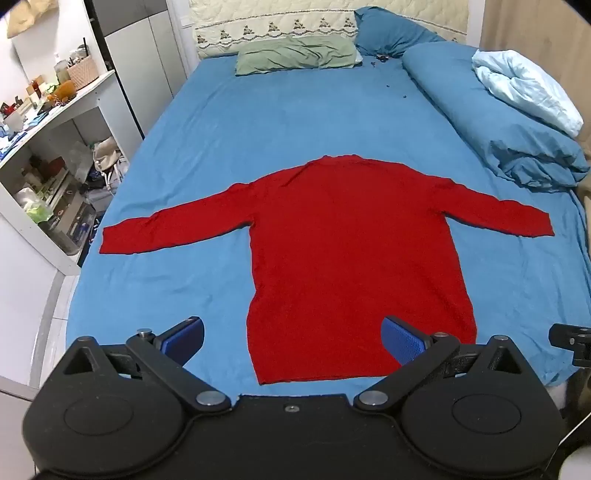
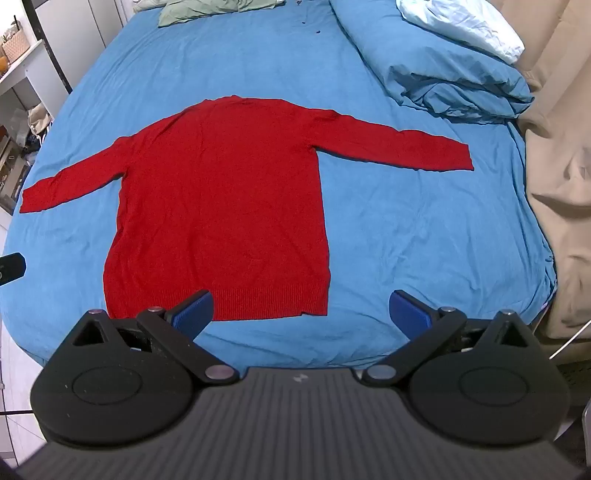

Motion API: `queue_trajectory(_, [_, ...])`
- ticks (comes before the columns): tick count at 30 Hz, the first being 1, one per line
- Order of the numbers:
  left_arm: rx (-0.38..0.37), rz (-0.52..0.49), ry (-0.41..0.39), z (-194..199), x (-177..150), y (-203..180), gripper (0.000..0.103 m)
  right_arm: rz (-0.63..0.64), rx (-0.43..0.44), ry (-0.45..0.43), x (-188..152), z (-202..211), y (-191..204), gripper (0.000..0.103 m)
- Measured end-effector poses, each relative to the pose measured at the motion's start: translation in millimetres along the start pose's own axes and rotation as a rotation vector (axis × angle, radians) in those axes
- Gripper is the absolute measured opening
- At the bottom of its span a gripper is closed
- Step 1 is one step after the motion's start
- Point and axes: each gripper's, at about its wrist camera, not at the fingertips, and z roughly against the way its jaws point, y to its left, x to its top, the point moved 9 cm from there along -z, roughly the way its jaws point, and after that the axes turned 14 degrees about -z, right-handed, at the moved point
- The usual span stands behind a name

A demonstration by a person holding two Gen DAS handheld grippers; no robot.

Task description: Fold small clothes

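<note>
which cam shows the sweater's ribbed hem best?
Right wrist: the red sweater lies closer there, and its ribbed hem shows clear knit lines. Left wrist shows the whole sweater, but its hem looks smooth, partly behind the open left tongs.

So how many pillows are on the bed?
2, both at the far end: a green pillow lying flat and a blue pillow to its right. More may be hidden under the duvet.
</note>
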Motion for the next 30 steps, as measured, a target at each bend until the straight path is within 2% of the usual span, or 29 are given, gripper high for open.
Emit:
queue_trajectory(9, [0.011, 0.01, -0.027, 1.1, -7.3, -1.2, 0.103, 0.002, -0.003, 0.003, 1.6, 1.2, 0.1, 0.103])
queue_trajectory(30, [0.01, 0.023, -0.018, 3.4, -1.4, 4.4, 0.103, 0.003, -0.002, 0.002, 2.7, 1.7, 1.8, 0.103])
